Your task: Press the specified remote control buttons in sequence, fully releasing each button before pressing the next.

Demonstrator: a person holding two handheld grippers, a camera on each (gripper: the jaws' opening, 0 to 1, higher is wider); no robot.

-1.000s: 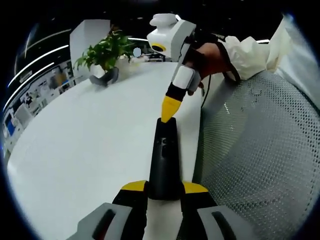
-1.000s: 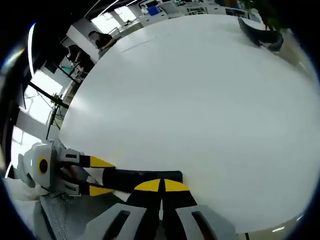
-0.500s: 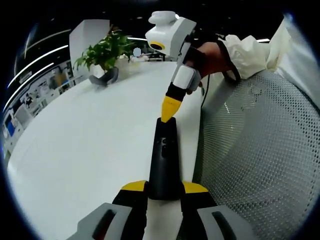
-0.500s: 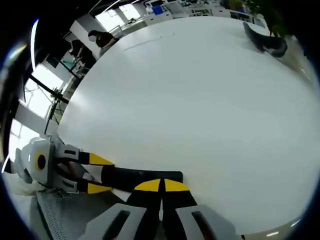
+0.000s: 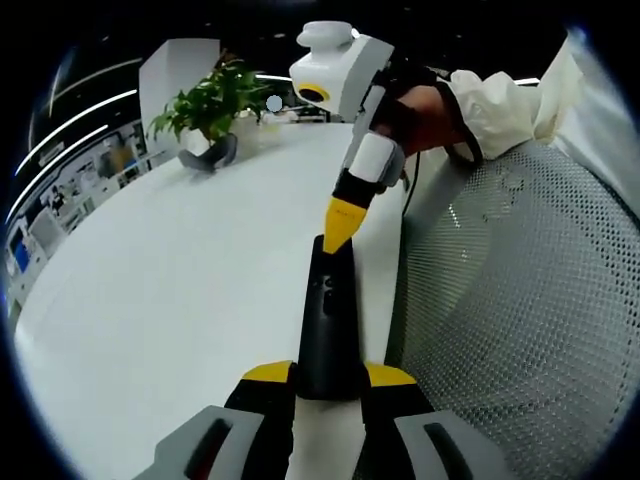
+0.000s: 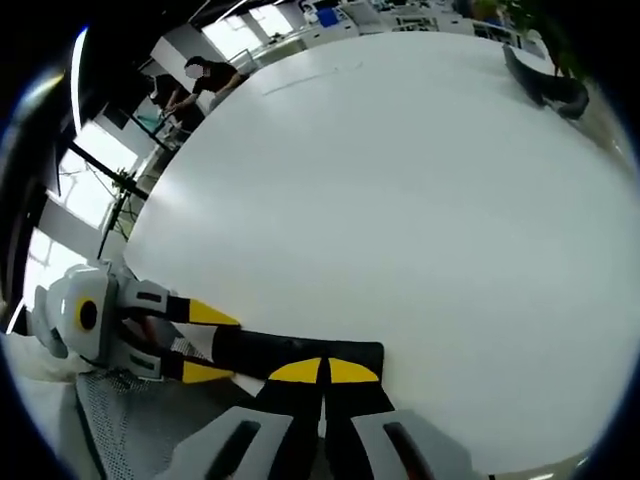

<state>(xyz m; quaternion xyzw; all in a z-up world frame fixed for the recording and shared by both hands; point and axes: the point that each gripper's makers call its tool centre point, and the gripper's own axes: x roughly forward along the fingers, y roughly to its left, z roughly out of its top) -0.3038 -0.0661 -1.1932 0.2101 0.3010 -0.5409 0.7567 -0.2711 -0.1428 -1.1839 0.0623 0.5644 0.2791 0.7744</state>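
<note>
Left tongs (image 5: 330,385) clamped on near end of black remote control (image 5: 328,320), lying on white tabletop (image 5: 180,290) by edge. Right tongs (image 5: 338,238) closed to yellow point, tip at remote's far end; contact uncertain. Advice: press straight down, hold remote steady, lift fully clear before next button. Potted plant (image 5: 208,115) well apart.

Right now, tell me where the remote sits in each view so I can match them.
Left gripper view: the remote runs up the lower centre, its near end between the left gripper jaws, the right gripper tip at its far end.
Right gripper view: it lies across the bottom, left of centre.
Shared landmark: the potted plant, top left in the left gripper view, top right in the right.
</note>
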